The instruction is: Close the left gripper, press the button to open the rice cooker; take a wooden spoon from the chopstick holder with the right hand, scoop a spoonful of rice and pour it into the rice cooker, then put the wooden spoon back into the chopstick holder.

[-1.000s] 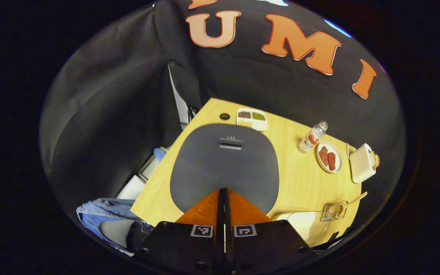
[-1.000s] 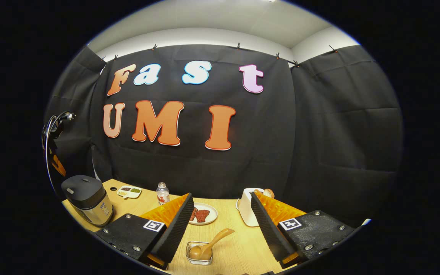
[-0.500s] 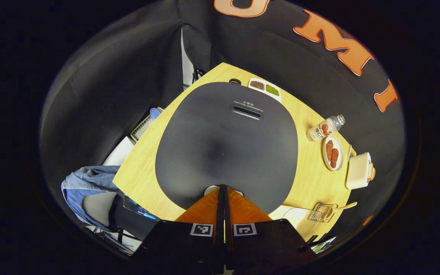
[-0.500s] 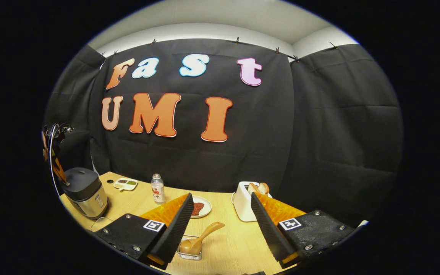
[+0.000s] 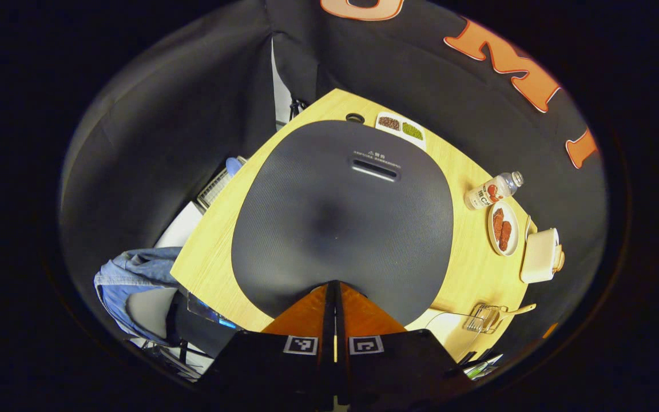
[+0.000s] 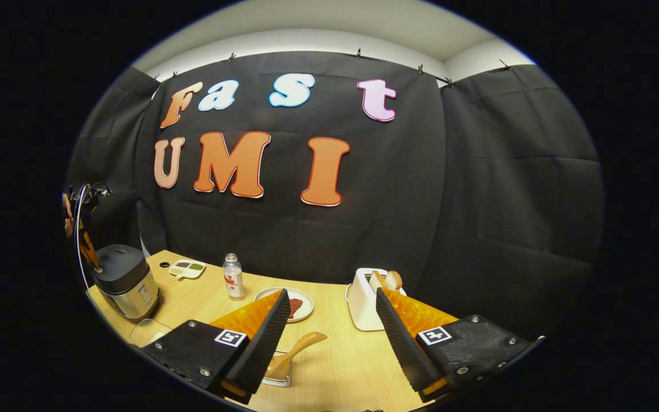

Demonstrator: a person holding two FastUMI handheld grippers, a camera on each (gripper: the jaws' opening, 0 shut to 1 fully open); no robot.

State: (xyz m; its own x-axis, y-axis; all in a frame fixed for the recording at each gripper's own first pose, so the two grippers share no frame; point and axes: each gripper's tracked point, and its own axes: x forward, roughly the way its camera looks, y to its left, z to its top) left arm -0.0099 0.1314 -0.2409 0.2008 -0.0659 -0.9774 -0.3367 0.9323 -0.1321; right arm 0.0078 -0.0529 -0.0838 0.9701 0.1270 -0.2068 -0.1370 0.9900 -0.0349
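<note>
Left gripper (image 5: 332, 286), its fingers pressed flat together with nothing between them, has come down onto the near edge of the rice cooker (image 5: 341, 212); the pale button that peeked out by the tips half a second ago is now hidden under them. From the right gripper view, the same cooker (image 6: 123, 277) sits at the left edge of the frame with the closed tips resting on its front lip, and its lid is still down. I'd judge the press is underway or about to land, but the latch hasn't released yet. Right gripper (image 6: 329, 337) hangs wide open and empty, lower over the surface (image 6: 335, 366) than before, straddling the wooden spoon (image 6: 295, 349) that leans in its clear chopstick holder (image 6: 278, 372) at bottom centre, seemingly staged for the next pick.
</note>
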